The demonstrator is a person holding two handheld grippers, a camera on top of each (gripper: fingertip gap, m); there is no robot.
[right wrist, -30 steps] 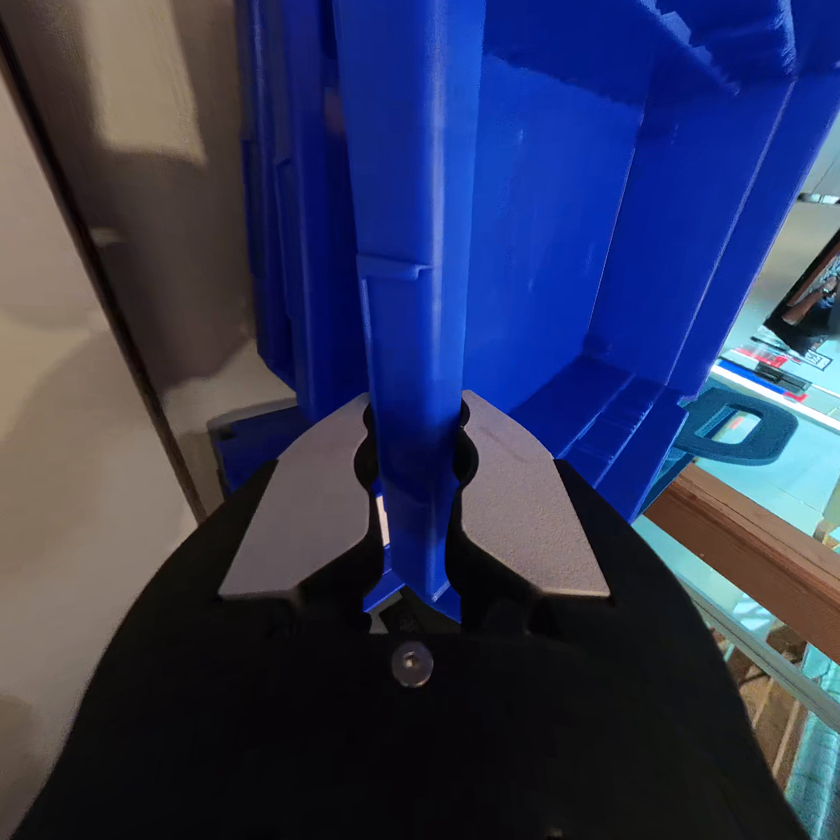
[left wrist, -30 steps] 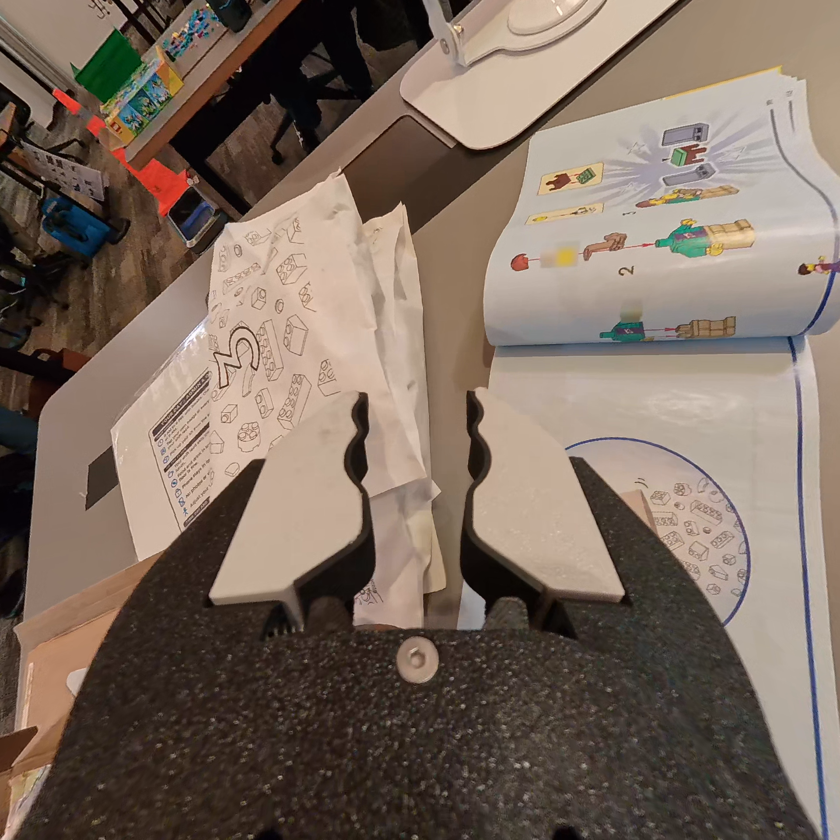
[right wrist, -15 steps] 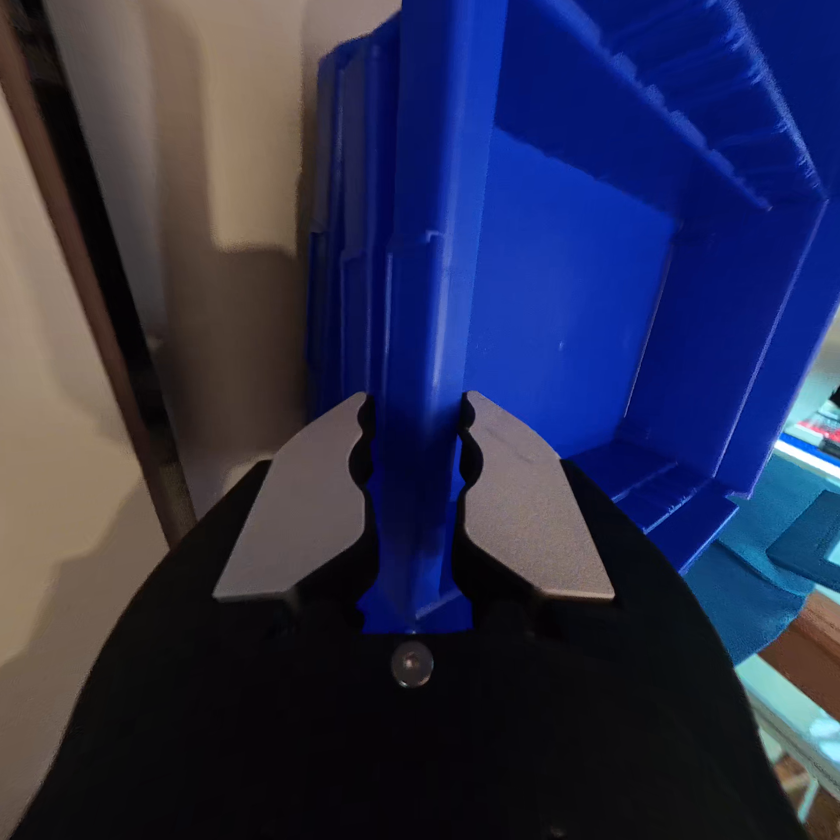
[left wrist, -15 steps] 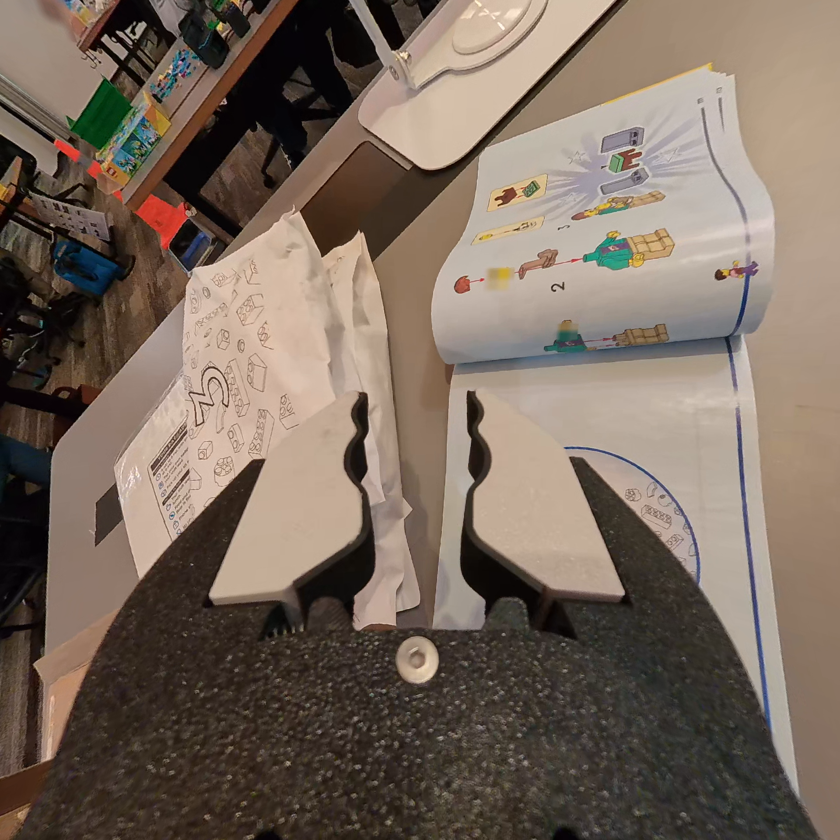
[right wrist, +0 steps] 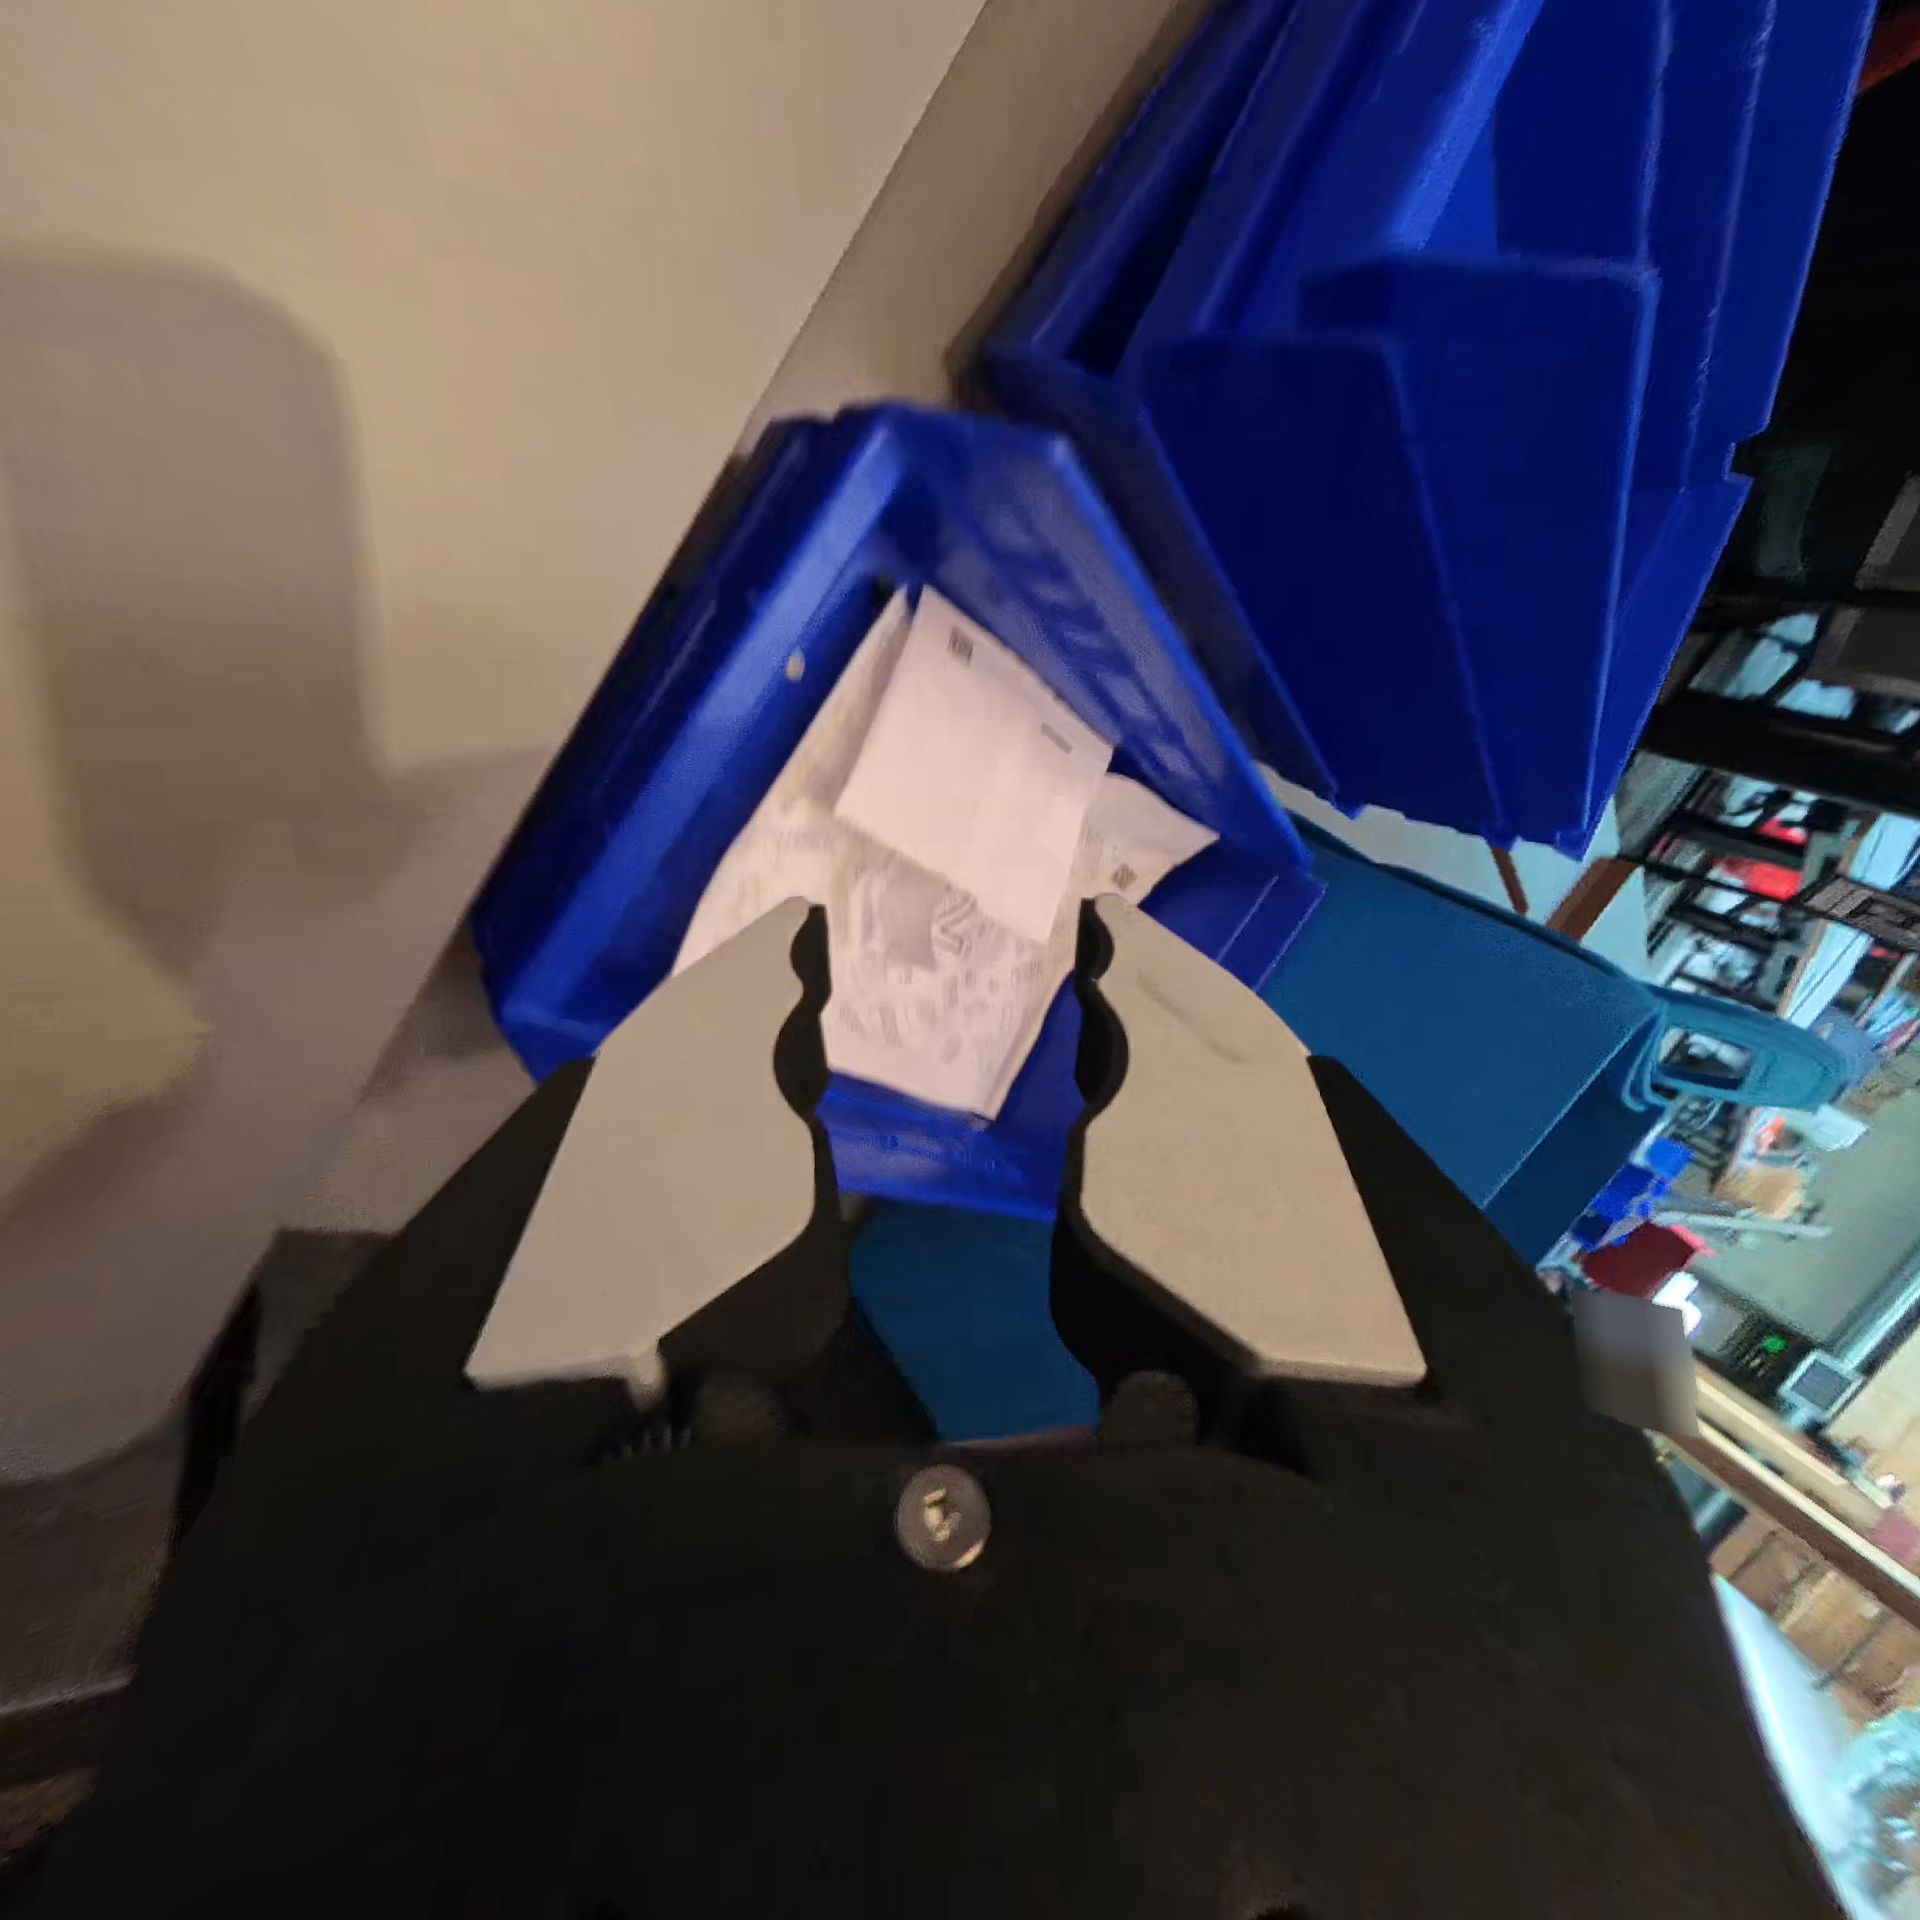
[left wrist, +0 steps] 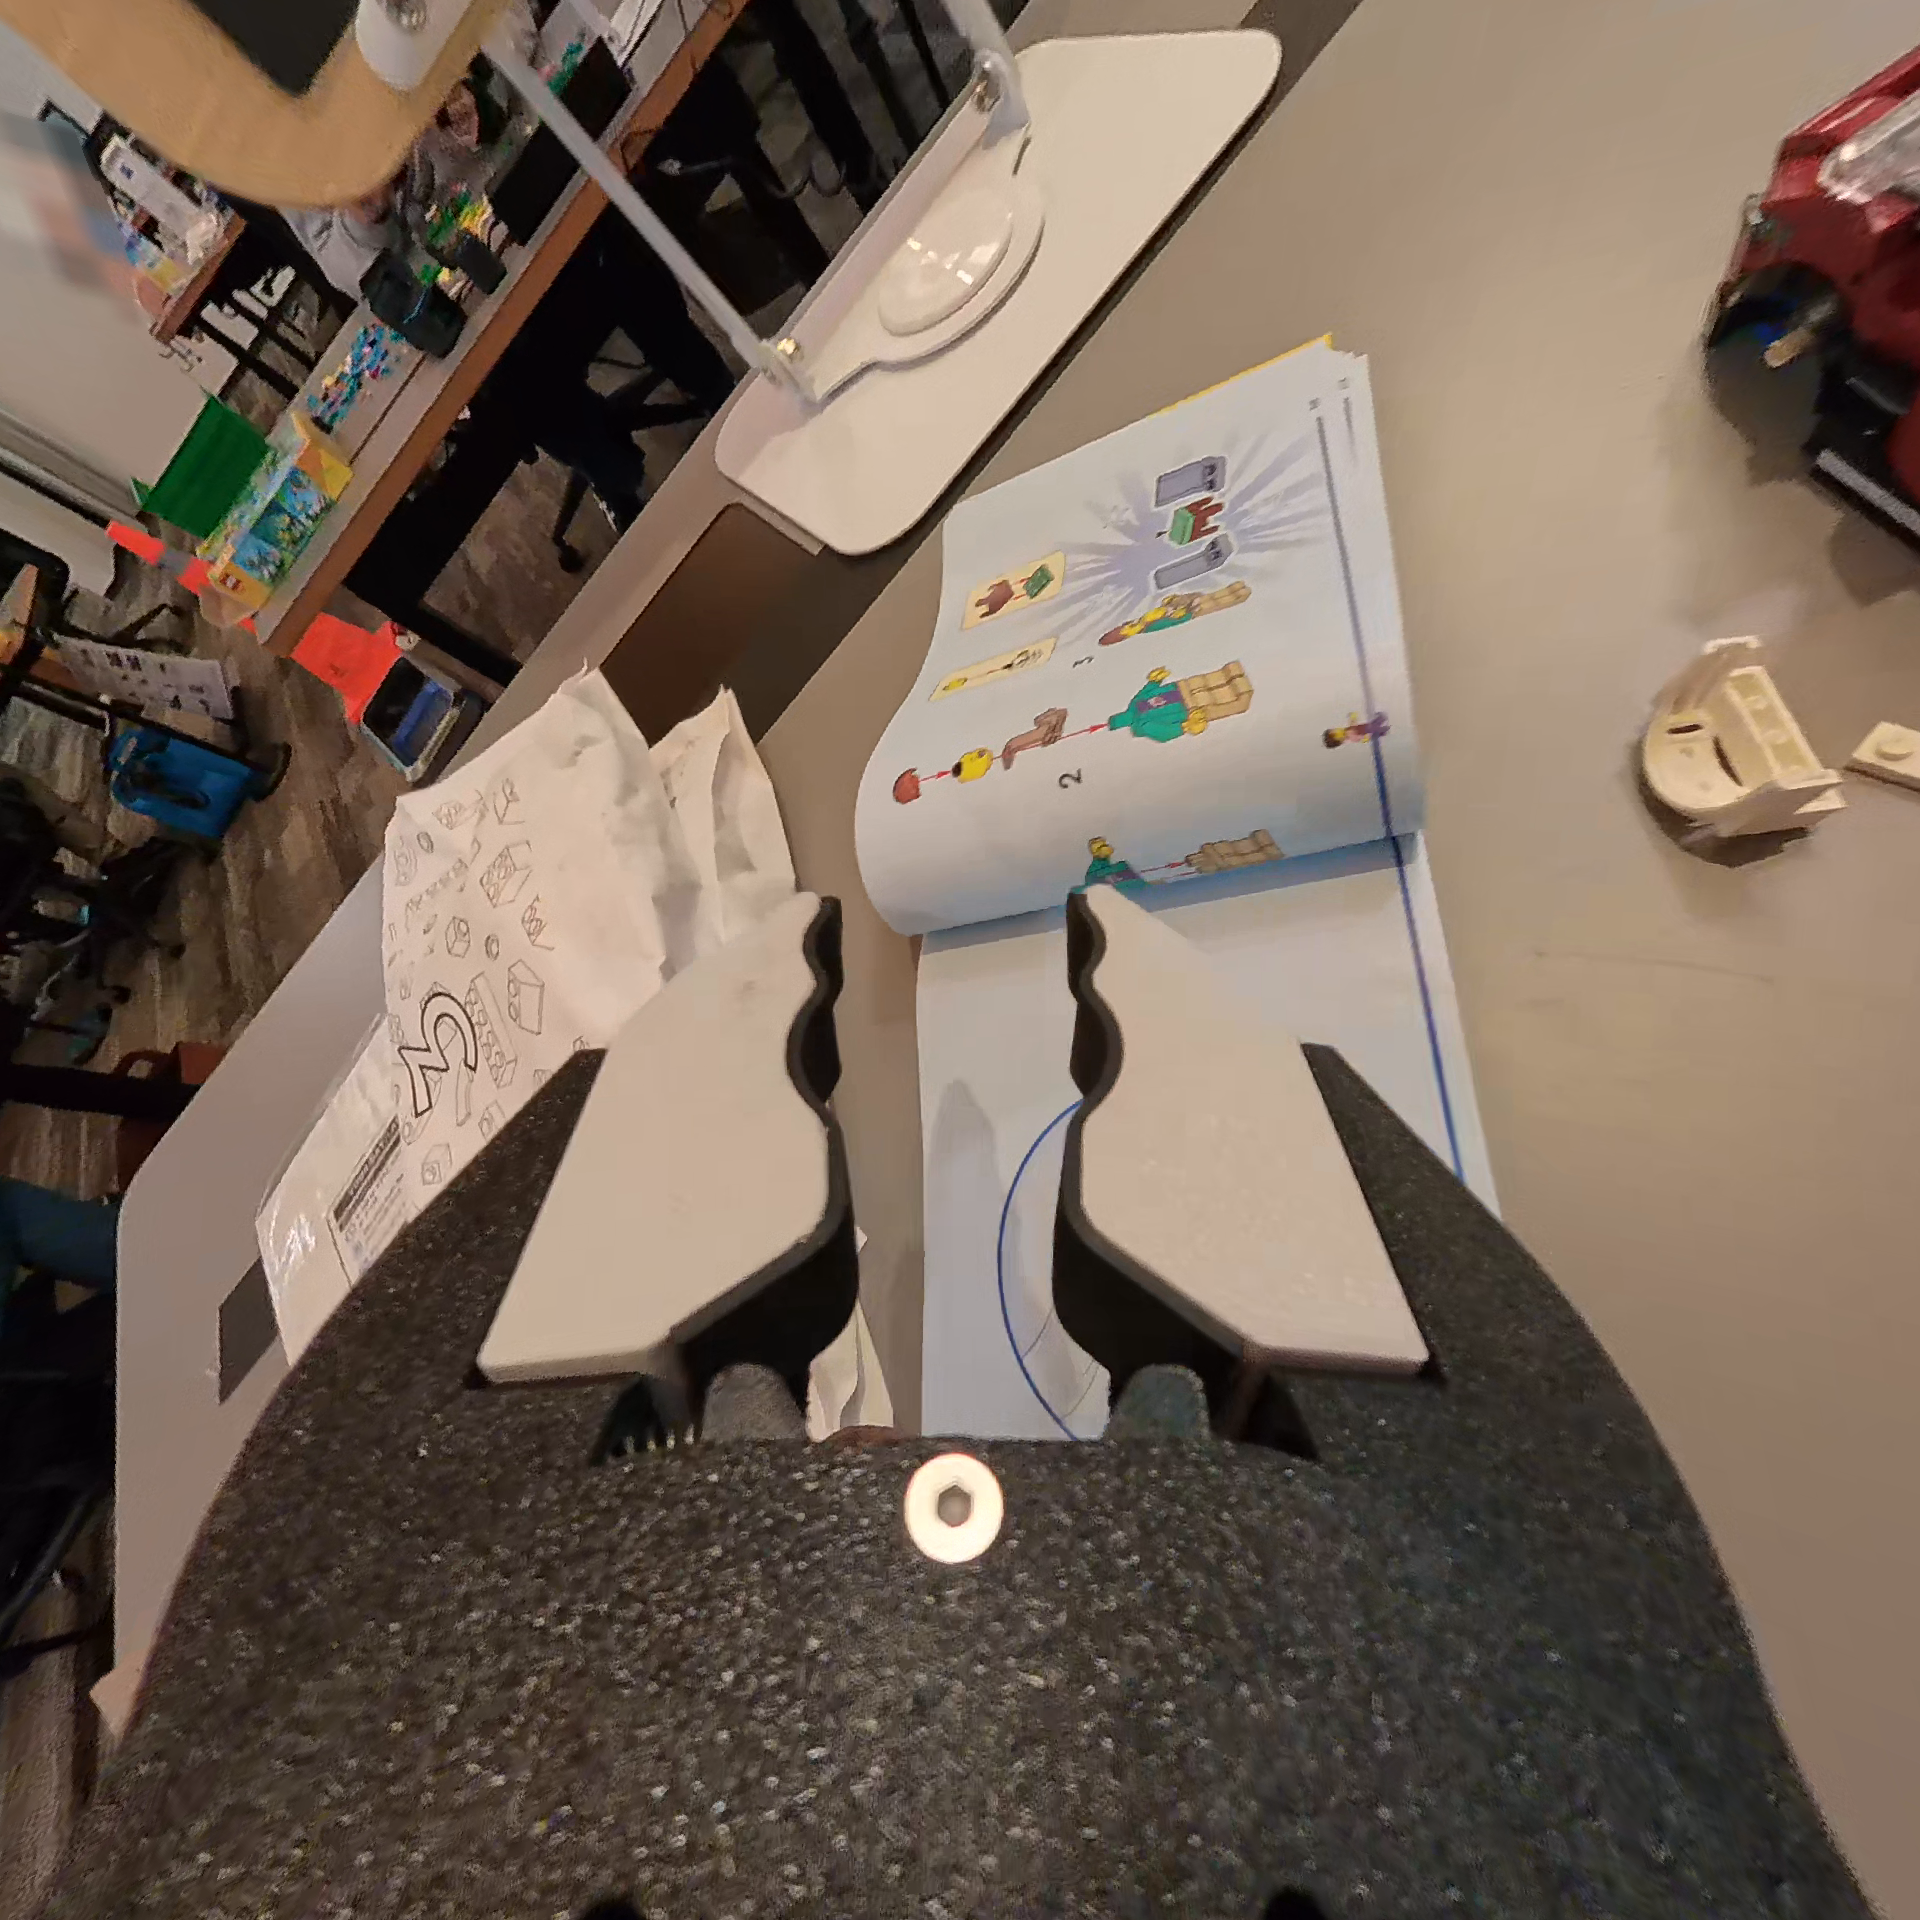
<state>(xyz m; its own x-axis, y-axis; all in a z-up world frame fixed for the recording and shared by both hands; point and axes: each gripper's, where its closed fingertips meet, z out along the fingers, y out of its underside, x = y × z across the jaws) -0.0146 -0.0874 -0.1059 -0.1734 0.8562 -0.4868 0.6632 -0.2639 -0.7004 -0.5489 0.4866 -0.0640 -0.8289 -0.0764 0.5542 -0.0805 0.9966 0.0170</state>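
In the left wrist view my left gripper (left wrist: 948,914) is open and empty above the grey table (left wrist: 1621,1039). It hovers between crumpled white paper bags (left wrist: 520,935) on the left and an open instruction booklet (left wrist: 1164,727) on the right. In the right wrist view my right gripper (right wrist: 951,920) is open and holds nothing. It is above a blue bin (right wrist: 727,727) that has white paper bags (right wrist: 956,862) inside. The bin is apart from the pads.
A white lamp base (left wrist: 997,281) stands at the table's far edge. A small tan brick build (left wrist: 1735,748) and a red brick model (left wrist: 1839,239) lie at the right. More blue bins (right wrist: 1455,416) are stacked behind the one with paper. A teal seat (right wrist: 1455,1039) is under them. Tip to tip, the grippers are about 80 cm apart.
My right gripper opened and let go of the blue bin's wall, then drew back so the bin with paper lies below it. My left gripper rose and drew back over the table.
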